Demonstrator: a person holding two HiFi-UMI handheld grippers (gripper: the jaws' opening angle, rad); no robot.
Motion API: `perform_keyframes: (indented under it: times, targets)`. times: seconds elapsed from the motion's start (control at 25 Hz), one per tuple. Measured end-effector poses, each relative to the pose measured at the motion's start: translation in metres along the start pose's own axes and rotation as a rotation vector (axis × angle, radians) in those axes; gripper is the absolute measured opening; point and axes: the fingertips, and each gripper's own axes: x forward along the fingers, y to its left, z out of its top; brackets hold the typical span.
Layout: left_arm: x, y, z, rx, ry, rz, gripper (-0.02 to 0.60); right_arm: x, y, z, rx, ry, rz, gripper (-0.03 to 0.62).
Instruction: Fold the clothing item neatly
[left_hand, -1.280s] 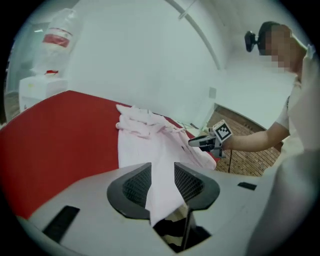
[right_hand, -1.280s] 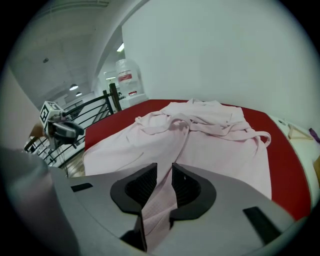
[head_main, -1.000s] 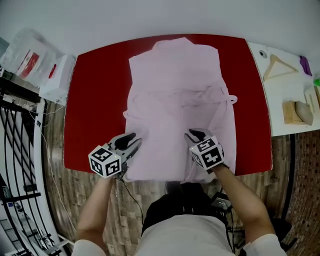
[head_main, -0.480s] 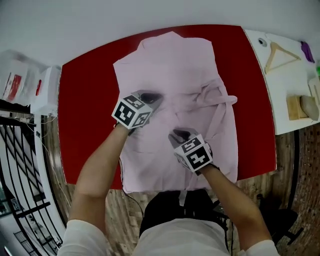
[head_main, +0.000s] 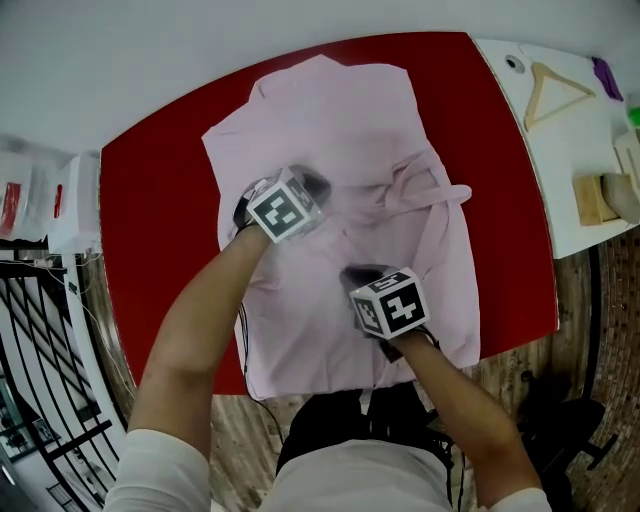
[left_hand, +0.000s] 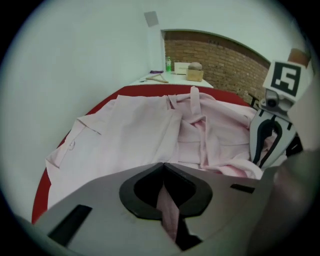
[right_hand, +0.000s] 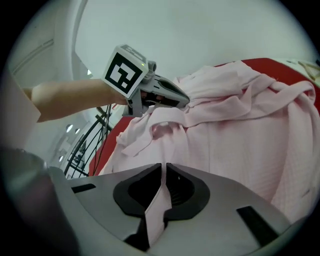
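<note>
A pale pink robe (head_main: 340, 120) lies spread on the red table (head_main: 160, 200), its belt (head_main: 432, 194) loose to the right. My left gripper (head_main: 312, 184) is over the robe's middle, shut on a fold of pink cloth (left_hand: 169, 210) that runs between its jaws. My right gripper (head_main: 362, 272) is lower, nearer the robe's hem. Its jaws are closing, with a strip of the same cloth (right_hand: 156, 205) pinched between them. In the left gripper view the right gripper (left_hand: 267, 142) stands at the right. The right gripper view has the left gripper (right_hand: 172, 97) at upper left, with bunched fabric below it.
A white side table (head_main: 560, 150) at the right holds a wooden hanger (head_main: 553, 88) and a wooden block (head_main: 592, 200). Plastic bags (head_main: 40, 200) and a black metal rail (head_main: 40, 330) are at the left. The table's near edge meets the wood floor (head_main: 230, 420).
My left gripper has gone from the robe's near left hem up to its middle, with cloth drawn along. My right gripper has shifted slightly left and away from the edge.
</note>
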Motion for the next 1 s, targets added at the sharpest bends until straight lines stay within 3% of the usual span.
perform_keyframes:
  times: [0.2, 0.36, 0.44, 0.68, 0.84, 1.0]
  targets:
    - [0.005, 0.015, 0.004, -0.1, -0.082, 0.0, 0.012, -0.001, 0.0, -0.01, 0.079, 0.023, -0.018, 0.034]
    - [-0.006, 0.018, 0.014, -0.104, -0.114, -0.023, 0.012, -0.011, 0.0, 0.008, -0.015, -0.052, -0.048, 0.034]
    - [-0.019, 0.01, 0.02, -0.11, -0.134, -0.073, 0.012, -0.015, -0.006, 0.026, -0.061, -0.112, -0.073, 0.034]
    - [-0.016, -0.037, 0.0, -0.069, 0.002, -0.269, 0.007, 0.002, -0.019, 0.031, -0.016, -0.079, -0.089, 0.034]
    - [-0.003, -0.041, -0.01, -0.032, 0.086, -0.269, 0.006, 0.003, -0.026, 0.029, 0.108, -0.06, -0.086, 0.032]
    - [0.001, -0.039, -0.007, -0.026, 0.087, -0.26, 0.006, 0.001, -0.028, 0.025, 0.182, -0.042, -0.071, 0.028]
